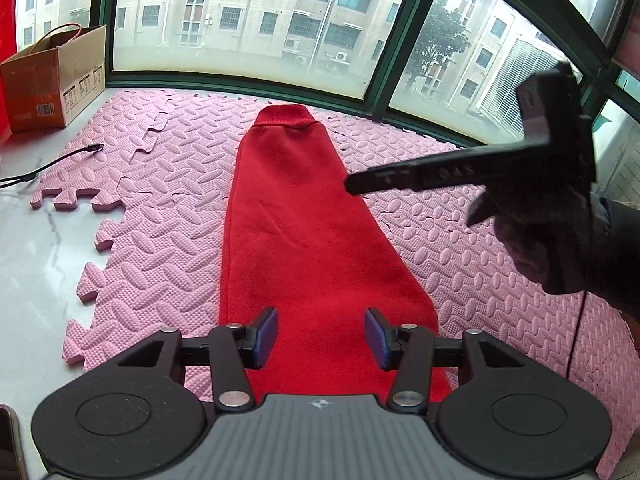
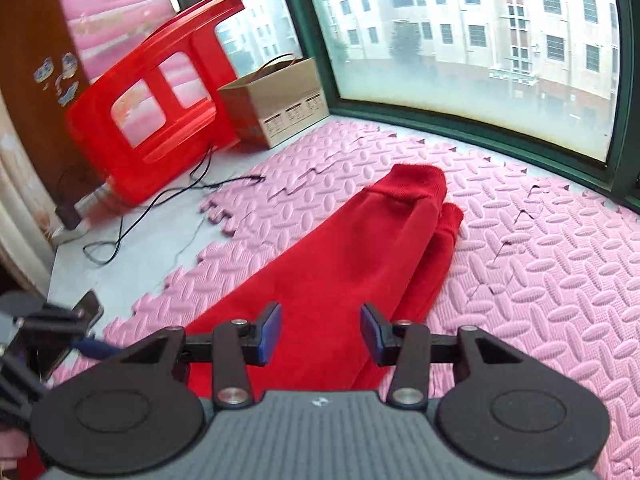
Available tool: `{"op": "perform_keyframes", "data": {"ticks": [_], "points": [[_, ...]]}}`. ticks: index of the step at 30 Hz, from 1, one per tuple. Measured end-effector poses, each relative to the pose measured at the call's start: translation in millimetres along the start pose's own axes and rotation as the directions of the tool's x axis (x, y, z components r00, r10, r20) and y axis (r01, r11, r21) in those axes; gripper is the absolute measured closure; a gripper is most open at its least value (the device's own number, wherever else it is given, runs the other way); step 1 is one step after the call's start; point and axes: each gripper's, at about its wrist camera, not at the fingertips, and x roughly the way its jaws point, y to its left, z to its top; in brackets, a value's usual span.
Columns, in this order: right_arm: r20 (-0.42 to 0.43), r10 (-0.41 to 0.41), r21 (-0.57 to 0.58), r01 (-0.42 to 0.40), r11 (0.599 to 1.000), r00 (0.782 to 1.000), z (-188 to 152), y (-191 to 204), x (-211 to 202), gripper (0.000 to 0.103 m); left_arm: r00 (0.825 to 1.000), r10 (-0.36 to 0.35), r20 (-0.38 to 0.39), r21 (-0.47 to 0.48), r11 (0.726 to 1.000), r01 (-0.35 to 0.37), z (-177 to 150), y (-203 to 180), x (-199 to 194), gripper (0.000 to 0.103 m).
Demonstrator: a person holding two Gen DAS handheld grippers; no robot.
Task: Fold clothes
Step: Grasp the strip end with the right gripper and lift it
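Below, red trousers [image 1: 304, 216] flat along pink foam mat [image 1: 480, 272], left claw [image 1: 321, 338] and right claw [image 2: 321, 334] both open, empty.

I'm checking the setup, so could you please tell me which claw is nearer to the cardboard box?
Left, probably. The left claw hovers over the red trousers' near end, with the cardboard box far-left. The right claw is further right, raised.
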Motion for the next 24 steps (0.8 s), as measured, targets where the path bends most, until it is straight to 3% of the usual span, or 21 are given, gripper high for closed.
{"op": "perform_keyframes", "data": {"ticks": [4,8,13,15,17,24], "points": [[0.014,-0.042,0.097,0.041,0.994,0.999,19,-18,33,0.059,1.0,-0.012,-0.017,-0.004,1.0,0.012,-2,1,4,0.049],[-0.029,-0.125,0.104,0.127,0.986,0.992,25,-32,62,0.06,0.999,-0.001,-0.042,-0.015,1.0,0.0,-7,8,8,0.049],[0.042,-0.175,0.109,0.17,0.98,0.984,26,-34,47,0.059,0.999,0.0,-0.037,-0.045,0.999,-0.002,-12,17,1,0.046],[0.067,-0.211,0.106,0.203,0.973,0.975,29,-36,42,0.051,0.999,-0.002,-0.032,-0.052,0.999,0.0,-12,18,-2,0.046],[0.059,-0.249,0.093,0.243,0.966,0.967,32,-38,45,0.049,1.0,-0.008,-0.027,-0.056,0.998,0.006,-12,16,-5,0.045],[-0.02,-0.207,0.156,0.208,0.966,0.978,32,-63,78,0.049,0.999,-0.037,-0.005,-0.059,0.998,0.037,-9,9,-14,0.042]]}}
